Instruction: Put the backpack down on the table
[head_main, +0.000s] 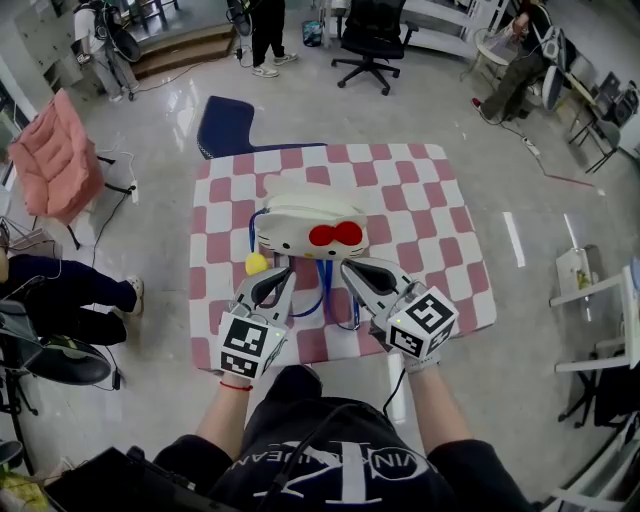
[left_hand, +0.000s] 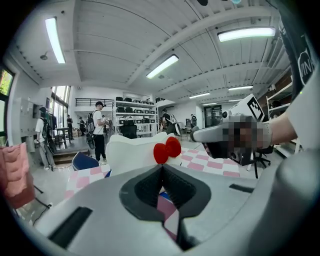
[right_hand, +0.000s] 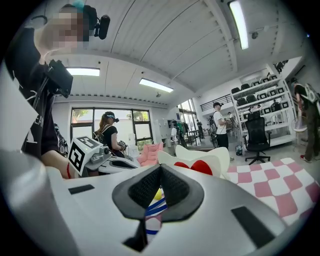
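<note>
On the surface (head_main: 440, 230), which is covered w/ a pink-and-white check cloth, the backpack (head_main: 300, 225) lies near the centre. It is a white bag, resting on the cloth w/ no part over an edge.

Left gripper (head_main: 280, 275): positioned just beside the bag's near edge, on the person's side. Fingers are clenched, tips pressed together. Left gripper view shows only cloth and a bit of blue through the gap behind the tips, so nothing is clamped.

Right gripper (head_main: 355, 272): same arrangement, approx. level w/ the left one. Fingers are clenched tip to tip. The blue seen in the right gripper view lies beyond the fingers, not between the tips.

Blue straps (head_main: 322, 290): loose loops on the cloth, running from the bag toward the person, between the two grippers.

Red bow (head_main: 335, 235): on the bag's upper face, right of centre.

Yellow ball (head_main: 256, 264): at the bag's near left corner, close to the left gripper.

Status (judgement): the put-down looks complete, since the bag's weight is on the surface and neither gripper carries it. Remaining: at most, draw both grippers back clear of the straps.
</note>
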